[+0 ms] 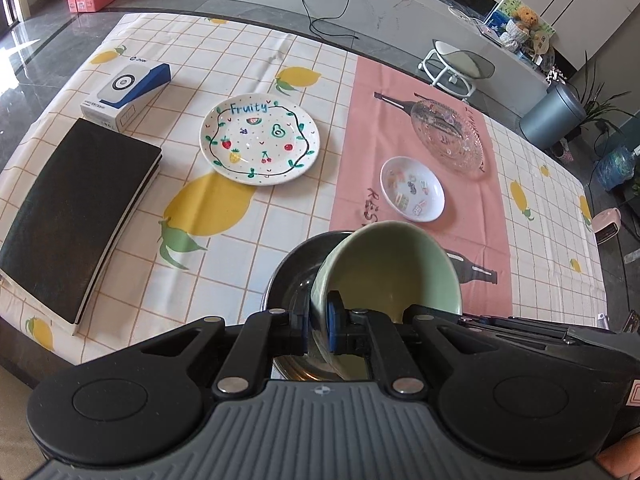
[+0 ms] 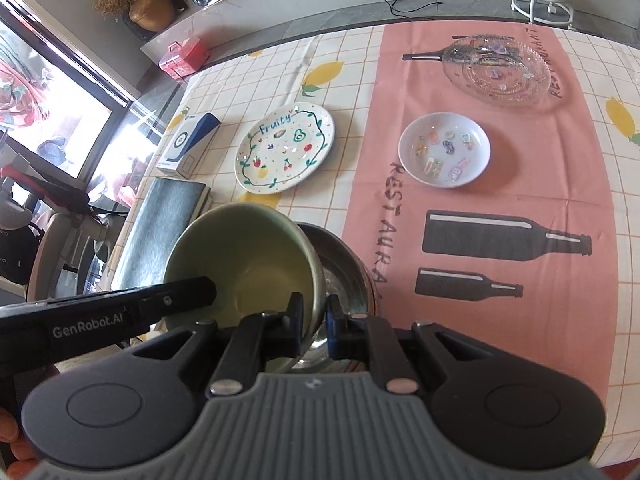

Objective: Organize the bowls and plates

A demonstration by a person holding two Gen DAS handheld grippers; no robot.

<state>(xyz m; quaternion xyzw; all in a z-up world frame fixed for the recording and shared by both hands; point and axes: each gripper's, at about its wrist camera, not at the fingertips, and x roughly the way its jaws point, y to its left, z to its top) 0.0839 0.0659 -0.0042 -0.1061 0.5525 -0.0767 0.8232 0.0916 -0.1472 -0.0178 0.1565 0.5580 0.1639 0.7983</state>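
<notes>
In the left wrist view, the left gripper (image 1: 318, 326) pinches the rim of a green bowl (image 1: 384, 268), one blue pad inside the wall and the other outside. The bowl is tilted, with its opening toward the camera. Just behind it and to the left sits a metal bowl (image 1: 292, 268), its dark rim showing beside the green wall. Taking the green bowl as landmark: beyond it to the left lies the "Fruity" plate (image 1: 260, 140) on the lemon-print cloth of the worktop (image 1: 224, 60); just beyond it on the pink cloth is a small white dish (image 1: 412, 188), and farther on a glass plate (image 1: 448, 132). Far left lie a black notebook (image 1: 76, 216) and a white-and-blue box (image 1: 124, 88).

In the right wrist view, the right gripper (image 2: 314, 326) grips the same green bowl (image 2: 244, 264) at its right rim, the wall clamped between the pads. The left gripper's black finger (image 2: 180, 296) reaches in from the left to the bowl's near rim. The metal bowl (image 2: 340, 268) sits just right of the green one, touching or nearly so. Beyond the green bowl is the "Fruity" plate (image 2: 286, 146); to its upper right the small white dish (image 2: 444, 150), then the glass plate (image 2: 496, 70).
</notes>
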